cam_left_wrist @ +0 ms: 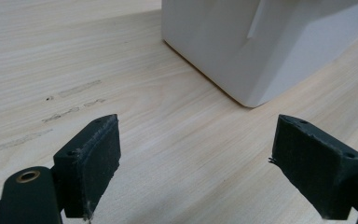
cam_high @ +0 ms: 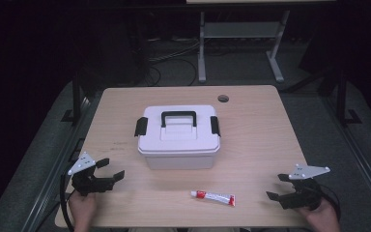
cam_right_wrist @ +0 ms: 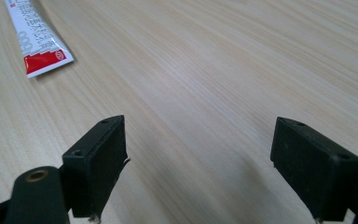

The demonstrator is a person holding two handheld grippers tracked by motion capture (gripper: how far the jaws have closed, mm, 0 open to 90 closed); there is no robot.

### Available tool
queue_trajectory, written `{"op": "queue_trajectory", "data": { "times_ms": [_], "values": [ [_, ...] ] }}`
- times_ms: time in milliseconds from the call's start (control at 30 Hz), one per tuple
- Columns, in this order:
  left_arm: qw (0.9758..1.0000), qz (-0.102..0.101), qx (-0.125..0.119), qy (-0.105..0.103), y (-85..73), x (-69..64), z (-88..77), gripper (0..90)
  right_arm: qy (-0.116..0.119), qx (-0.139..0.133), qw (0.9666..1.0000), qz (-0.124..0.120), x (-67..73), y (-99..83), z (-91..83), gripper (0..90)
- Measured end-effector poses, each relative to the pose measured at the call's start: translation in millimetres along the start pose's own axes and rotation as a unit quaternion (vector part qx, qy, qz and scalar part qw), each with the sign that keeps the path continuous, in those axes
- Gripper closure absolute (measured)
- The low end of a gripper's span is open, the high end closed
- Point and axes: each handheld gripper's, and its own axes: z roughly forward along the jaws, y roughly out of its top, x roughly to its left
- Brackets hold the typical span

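Down on the wooden counter [cam_high: 261,130] sits a white box [cam_high: 178,145] with a black handle [cam_high: 178,117] on its lid and 2 black latches [cam_high: 140,126] — 1 at each end of the lid, which is shut. The box stands near the middle of the counter, a little toward the far side. In front of it, toward the near edge and slightly to the right, a tube [cam_high: 213,197] lies flat, white with red ends, apart from the box and touching neither gripper.

The left gripper [cam_high: 110,169] rests at the near left corner of the counter, held in a hand [cam_high: 82,209], its jaws spread wide with nothing between them. In the left gripper view its 2 pads frame bare wood, and the box's lower corner [cam_left_wrist: 256,51] stands close ahead, not touched.

The right gripper [cam_high: 278,186] sits at the near right corner, also in a hand [cam_high: 324,216], jaws released and empty — they point left, toward the tube, which lies well apart from them. In the right gripper view the tube's red crimped end [cam_right_wrist: 44,60] shows at the upper left, beyond the left pad, with plain wood between the jaws.

A round hole [cam_high: 223,98] marks the counter's far edge.
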Motion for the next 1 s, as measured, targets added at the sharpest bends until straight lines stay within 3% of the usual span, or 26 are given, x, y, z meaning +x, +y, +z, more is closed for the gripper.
{"op": "queue_trajectory", "data": {
  "times_ms": [400,1000],
  "values": [
    [1.0,0.005,0.003,0.001,-0.4,0.4,1.2,14.7,0.005,-0.017,0.9998,0.009,0.1,9.5,-2.6,16.6],
    [1.0,0.006,0.002,0.003,-1.2,3.8,-1.6,14.7,0.03,0.019,0.9989,-0.031,-4.9,57.7,0.1,15.1]
  ]
}}
